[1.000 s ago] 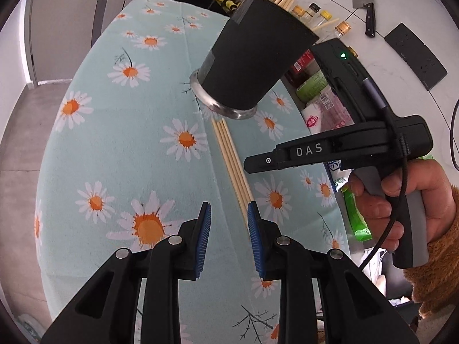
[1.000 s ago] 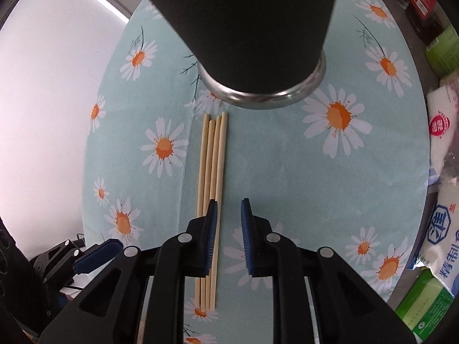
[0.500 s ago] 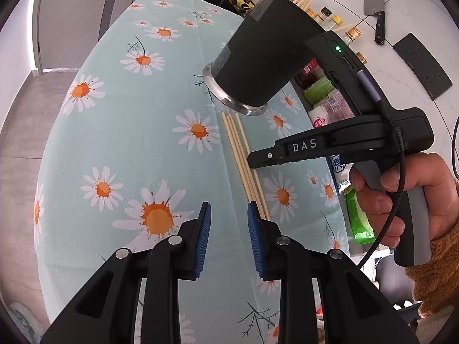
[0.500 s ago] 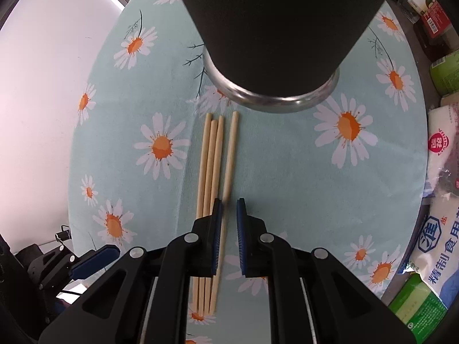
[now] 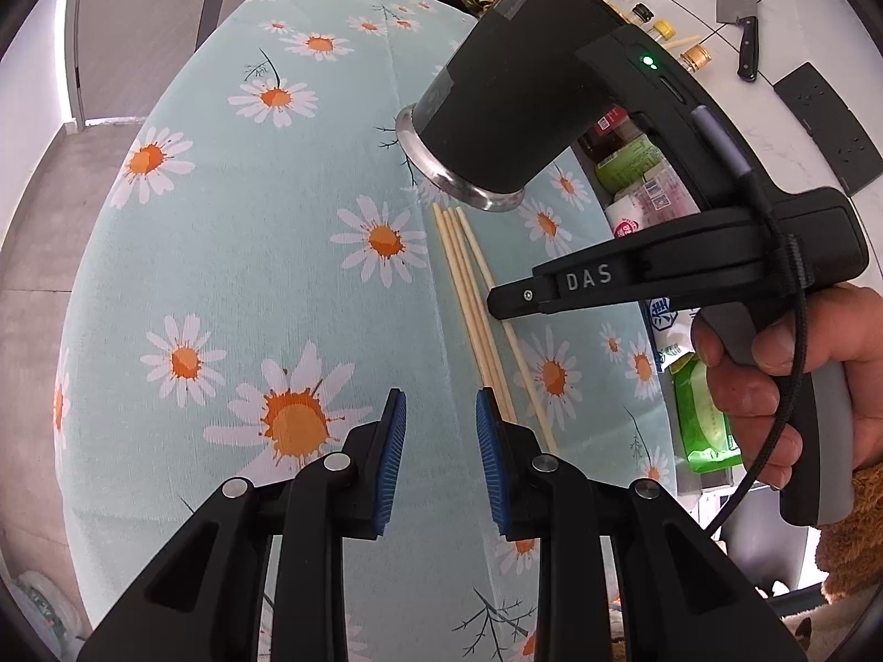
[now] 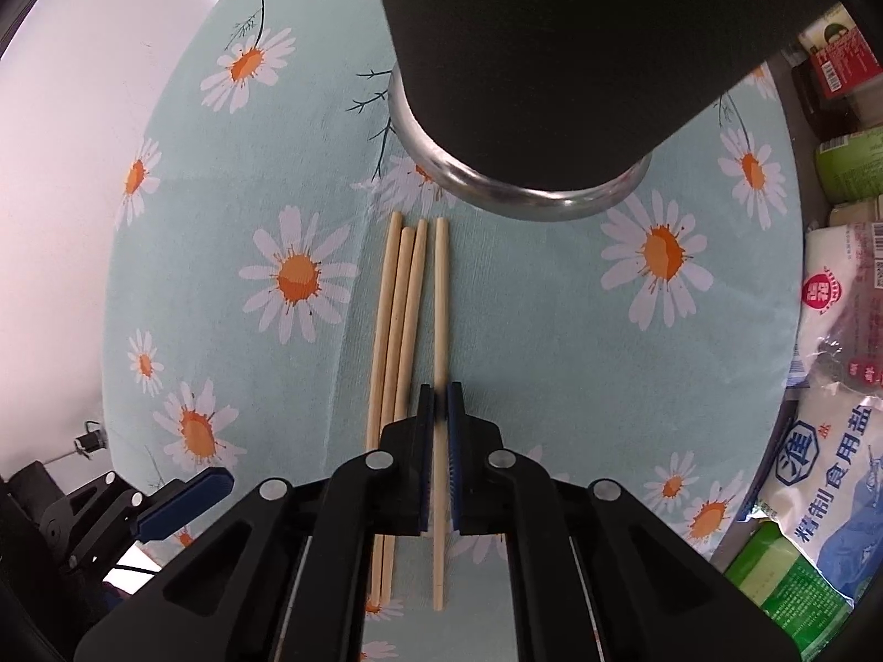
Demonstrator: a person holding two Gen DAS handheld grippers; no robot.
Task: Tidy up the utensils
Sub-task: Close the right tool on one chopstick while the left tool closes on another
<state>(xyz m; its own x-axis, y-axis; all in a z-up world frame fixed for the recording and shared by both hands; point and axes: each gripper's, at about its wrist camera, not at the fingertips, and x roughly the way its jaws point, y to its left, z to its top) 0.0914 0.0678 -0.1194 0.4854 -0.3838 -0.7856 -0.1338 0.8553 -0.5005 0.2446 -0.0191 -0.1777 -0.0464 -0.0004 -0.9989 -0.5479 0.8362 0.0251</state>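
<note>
The right gripper (image 6: 436, 402) is nearly closed, and its two blue pads (image 6: 425, 419) stand on each side of one chopstick (image 6: 440, 331). The gap between the pads is only a little wider than this stick, so the jaws seem to clamp it, but I cannot tell for sure if the pads press on it. This chopstick runs straight forward from the gripper, and it lies slightly apart from the other three chopsticks (image 6: 397, 320), which stay together just to the left of the fingers. All four rest on the daisy tablecloth (image 6: 552, 320). Ahead of the gripper, just past the far tips of the sticks, stands a black cup (image 6: 552, 55) with a metal rim at its foot.

The left gripper (image 5: 439, 425) is released. Its pads (image 5: 393, 452) are well apart and hold nothing, with only the tablecloth (image 5: 221, 254) between them. It hovers above the cloth, and the chopsticks (image 5: 469, 298) lie just to the right of its right finger. Further to the right and ahead, the person's hand (image 5: 783, 380) holds the handle of the right gripper, and the cup (image 5: 508, 99) is ahead beyond the sticks.
</note>
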